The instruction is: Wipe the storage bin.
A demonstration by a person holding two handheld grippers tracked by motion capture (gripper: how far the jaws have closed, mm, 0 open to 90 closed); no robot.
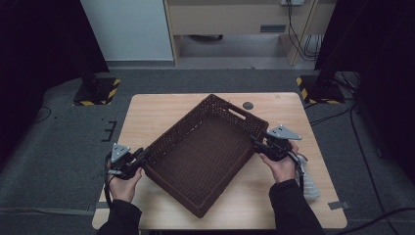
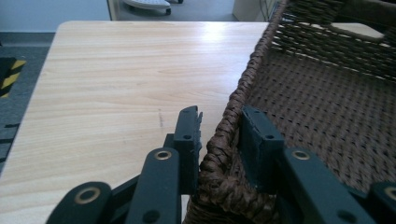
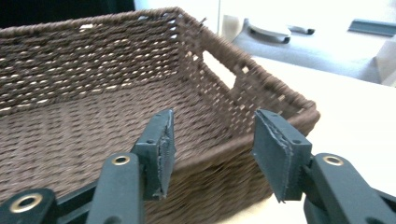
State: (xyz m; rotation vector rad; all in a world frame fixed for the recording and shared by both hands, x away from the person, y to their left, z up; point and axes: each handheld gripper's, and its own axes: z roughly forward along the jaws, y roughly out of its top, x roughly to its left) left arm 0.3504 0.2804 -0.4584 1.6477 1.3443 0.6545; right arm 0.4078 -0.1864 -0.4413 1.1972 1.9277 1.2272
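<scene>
An empty brown wicker basket [image 1: 198, 154] lies turned at an angle on the wooden table [image 1: 147, 117]. My left gripper [image 1: 145, 153] is at the basket's left corner. In the left gripper view its jaws sit on either side of the braided rim [image 2: 224, 140], one outside and one inside, pressed against it: my left gripper [image 2: 223, 114] is shut on the rim. My right gripper [image 1: 255, 142] is at the basket's right corner. In the right gripper view, my right gripper [image 3: 215, 119] stands wide open in front of the basket wall [image 3: 210, 168], beside the cut-out handle [image 3: 219, 70].
A crumpled clear plastic piece [image 1: 308, 181] lies on the table by the right hand. A round cable hole [image 1: 248, 105] is near the table's far edge. Two stand bases with yellow-black stripes [image 1: 98, 90] [image 1: 320, 89] sit on the floor beyond the table.
</scene>
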